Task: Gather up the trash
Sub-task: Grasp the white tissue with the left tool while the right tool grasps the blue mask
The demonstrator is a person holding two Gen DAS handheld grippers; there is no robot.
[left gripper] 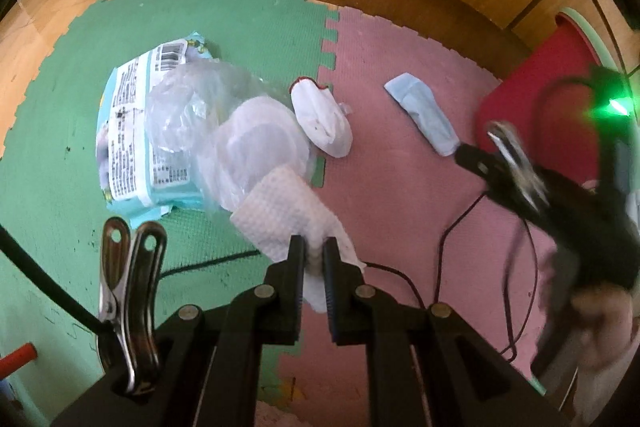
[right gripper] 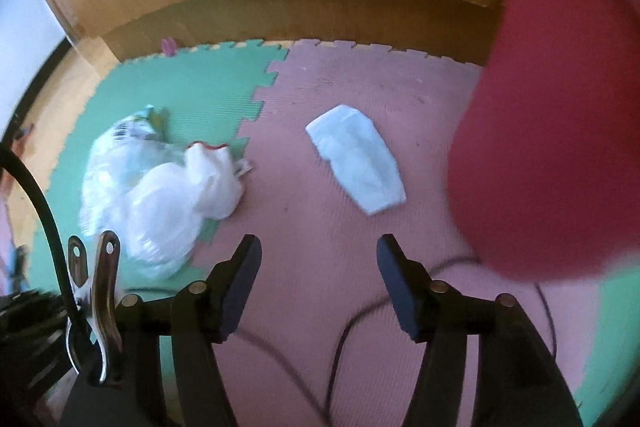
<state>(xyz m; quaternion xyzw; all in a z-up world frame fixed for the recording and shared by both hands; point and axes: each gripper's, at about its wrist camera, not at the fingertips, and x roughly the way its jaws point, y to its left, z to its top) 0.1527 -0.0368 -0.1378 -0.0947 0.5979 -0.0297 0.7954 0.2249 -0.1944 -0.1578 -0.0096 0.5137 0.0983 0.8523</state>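
The left hand-held gripper point(left gripper: 314, 247) is closed on a white embossed paper towel point(left gripper: 288, 215), which it holds above the seam of the green foam mat point(left gripper: 60, 155) and the pink foam mat point(left gripper: 392, 187). The right hand-held gripper point(right gripper: 318, 251) has its jaws wide apart and holds nothing. On the green mat lies a printed light-blue plastic package point(left gripper: 128, 131) with crumpled clear plastic wrap point(left gripper: 208, 115) on it. A pale blue folded wrapper point(right gripper: 356, 163) lies on the pink mat, near a red plastic bin point(right gripper: 560, 107).
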